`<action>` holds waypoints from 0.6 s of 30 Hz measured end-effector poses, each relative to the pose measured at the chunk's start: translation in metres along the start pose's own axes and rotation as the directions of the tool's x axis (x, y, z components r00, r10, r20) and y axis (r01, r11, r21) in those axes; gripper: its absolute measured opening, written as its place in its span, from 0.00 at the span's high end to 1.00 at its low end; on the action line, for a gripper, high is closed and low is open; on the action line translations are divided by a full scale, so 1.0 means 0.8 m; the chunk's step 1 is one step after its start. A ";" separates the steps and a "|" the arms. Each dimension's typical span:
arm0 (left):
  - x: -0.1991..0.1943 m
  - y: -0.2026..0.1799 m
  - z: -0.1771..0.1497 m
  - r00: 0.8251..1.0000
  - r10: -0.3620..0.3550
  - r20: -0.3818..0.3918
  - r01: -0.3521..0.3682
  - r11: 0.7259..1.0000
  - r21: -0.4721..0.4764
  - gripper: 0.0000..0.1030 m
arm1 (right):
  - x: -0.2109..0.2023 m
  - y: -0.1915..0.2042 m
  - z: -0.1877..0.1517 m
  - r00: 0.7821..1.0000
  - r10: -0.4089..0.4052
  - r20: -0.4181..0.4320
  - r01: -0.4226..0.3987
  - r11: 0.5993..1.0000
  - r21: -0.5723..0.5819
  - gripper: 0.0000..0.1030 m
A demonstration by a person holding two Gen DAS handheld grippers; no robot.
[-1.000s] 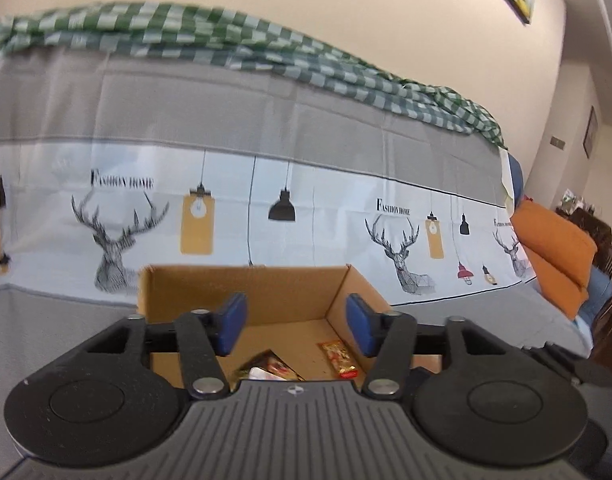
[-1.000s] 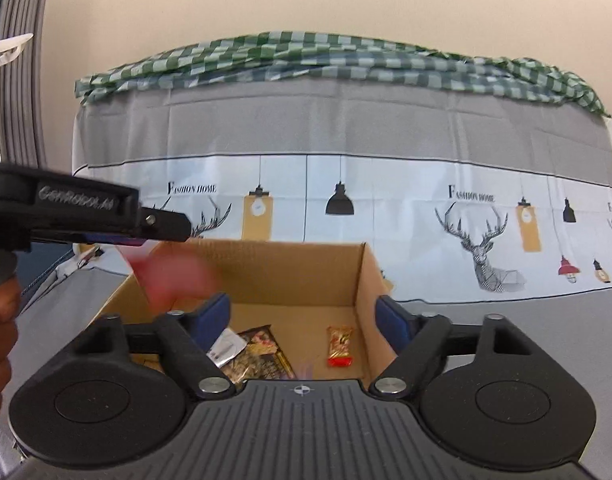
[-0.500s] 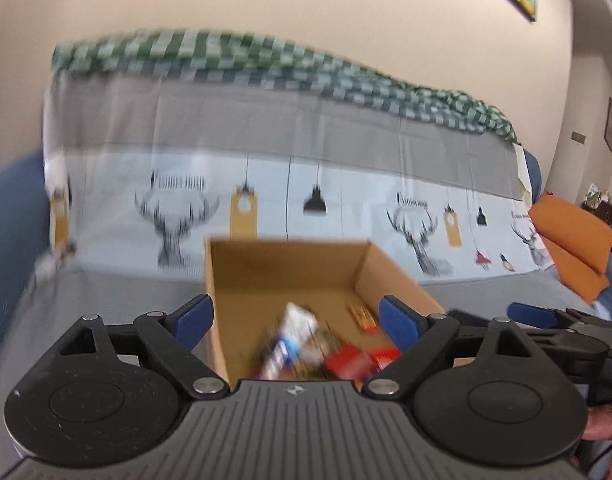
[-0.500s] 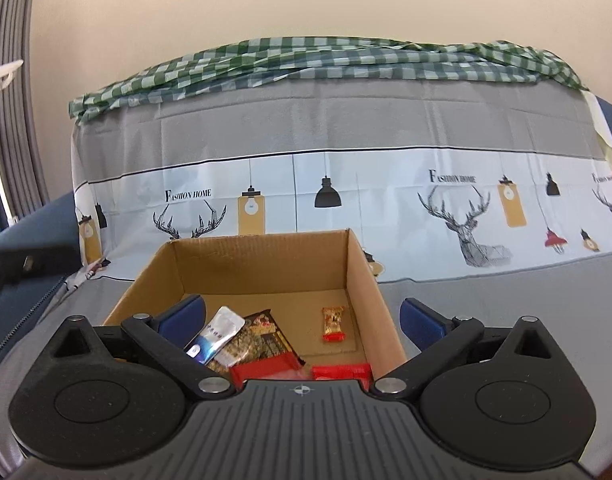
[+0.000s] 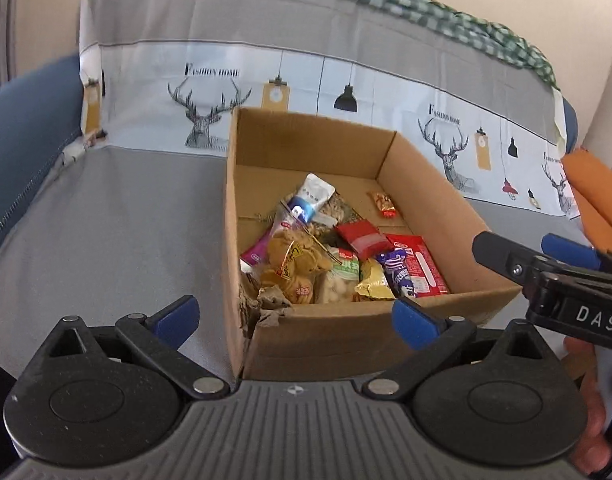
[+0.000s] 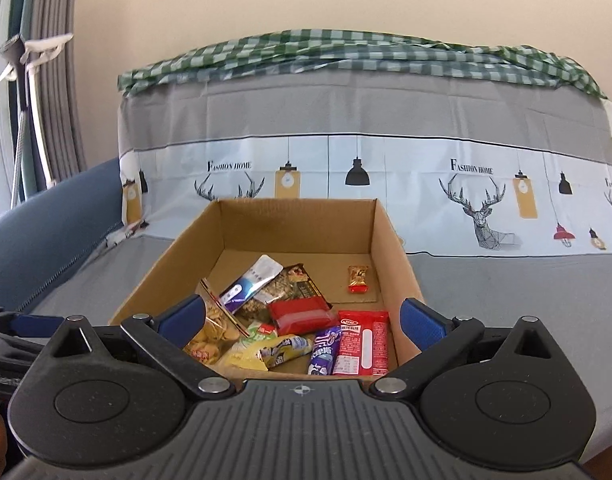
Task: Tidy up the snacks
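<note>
An open cardboard box (image 5: 434, 208) (image 6: 390, 236) sits on the grey sofa cover and holds several snack packets: a red flat pack (image 5: 364, 236) (image 6: 299, 312), a red-and-white wafer pack (image 5: 420, 266) (image 6: 362, 342), a purple bar (image 6: 324, 350), a cookie bag (image 5: 293, 266), a white-blue sachet (image 5: 312, 198) (image 6: 249, 280) and a small orange candy (image 5: 384, 204) (image 6: 358, 278). My left gripper (image 5: 293, 316) is open and empty just before the box's near wall. My right gripper (image 6: 301, 316) is open and empty over the box's near edge; it also shows at the right in the left wrist view (image 5: 546, 264).
The sofa back carries a grey-and-white deer-print cover (image 6: 482, 216) with a green checked cloth (image 6: 346, 46) on top. A blue armrest (image 5: 21, 120) stands at the left, an orange cushion (image 5: 594, 196) at the right. The box's near left corner is torn (image 5: 265, 308).
Both grippers have pulled back and risen, so more of the box's contents shows. The left gripper's jaws opened wider after a red packet dropped into the box.
</note>
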State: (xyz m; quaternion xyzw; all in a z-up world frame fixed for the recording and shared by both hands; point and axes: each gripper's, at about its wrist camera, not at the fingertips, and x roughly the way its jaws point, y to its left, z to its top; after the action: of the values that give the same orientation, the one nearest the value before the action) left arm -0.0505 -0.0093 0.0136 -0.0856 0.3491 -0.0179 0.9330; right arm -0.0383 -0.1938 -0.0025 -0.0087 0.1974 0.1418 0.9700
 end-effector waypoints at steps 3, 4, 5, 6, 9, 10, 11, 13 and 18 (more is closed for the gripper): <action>0.009 0.001 0.007 1.000 0.022 0.001 -0.022 1.000 0.005 0.01 | 0.010 -0.005 0.000 1.000 -0.005 -0.017 0.006 1.000 0.030 0.01; 0.010 0.003 0.010 1.000 0.015 -0.003 -0.015 1.000 -0.010 0.01 | 0.014 -0.007 0.000 0.999 -0.015 -0.030 0.017 0.999 0.036 0.01; 0.009 0.005 0.011 1.000 0.007 0.003 -0.007 1.000 -0.019 0.01 | 0.017 -0.009 -0.001 0.999 -0.027 -0.037 0.028 0.999 0.042 0.01; 0.008 0.005 0.012 1.000 0.009 0.012 -0.009 1.000 -0.015 0.01 | 0.019 -0.010 0.000 0.999 -0.034 -0.042 0.036 0.998 0.049 0.01; 0.011 0.007 0.016 1.000 0.017 0.005 -0.017 1.000 -0.007 0.01 | 0.027 -0.010 -0.002 0.997 -0.041 -0.060 0.044 0.998 0.048 0.01; 0.012 0.008 0.016 1.000 0.009 0.003 -0.009 1.000 -0.015 0.01 | 0.029 -0.008 -0.002 0.997 -0.045 -0.066 0.048 0.998 0.040 0.01; 0.013 0.010 0.016 1.000 0.007 0.002 -0.007 1.000 -0.020 0.01 | 0.031 -0.008 -0.004 0.997 -0.043 -0.069 0.046 0.998 0.034 0.01; 0.015 0.012 0.017 1.000 0.012 -0.002 -0.012 1.000 -0.018 0.01 | 0.035 -0.004 -0.005 0.996 -0.038 -0.078 0.040 0.999 0.019 0.01; 0.017 0.013 0.017 1.000 0.006 -0.004 -0.006 1.000 -0.019 0.01 | 0.040 0.000 -0.005 0.996 -0.031 -0.083 0.031 1.000 -0.006 0.01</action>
State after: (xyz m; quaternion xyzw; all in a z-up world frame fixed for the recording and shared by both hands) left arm -0.0315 0.0017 0.0131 -0.0932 0.3516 -0.0118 0.9314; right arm -0.0117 -0.1852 -0.0182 -0.0199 0.2369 0.1267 0.9630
